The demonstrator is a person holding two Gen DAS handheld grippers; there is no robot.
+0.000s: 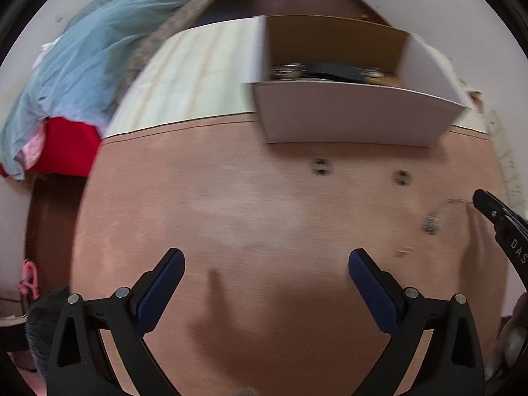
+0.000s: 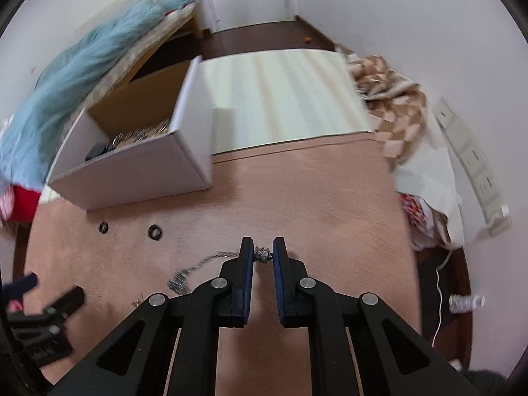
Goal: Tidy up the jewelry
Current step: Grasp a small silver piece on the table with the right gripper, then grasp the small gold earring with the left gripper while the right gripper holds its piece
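Right tool [image 2: 263, 254] clamped on a beaded chain [image 2: 262, 255] above the tabletop [image 2: 330, 198]; left tool [image 1: 266, 264] spread wide apart.

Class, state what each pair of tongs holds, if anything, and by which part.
Right tongs pinch the chain by its beaded end. Left tongs are open and hold nothing.

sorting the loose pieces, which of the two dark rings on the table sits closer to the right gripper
The ring on the right of the pair, nearer the right gripper; the other ring lies further left, below the white box.
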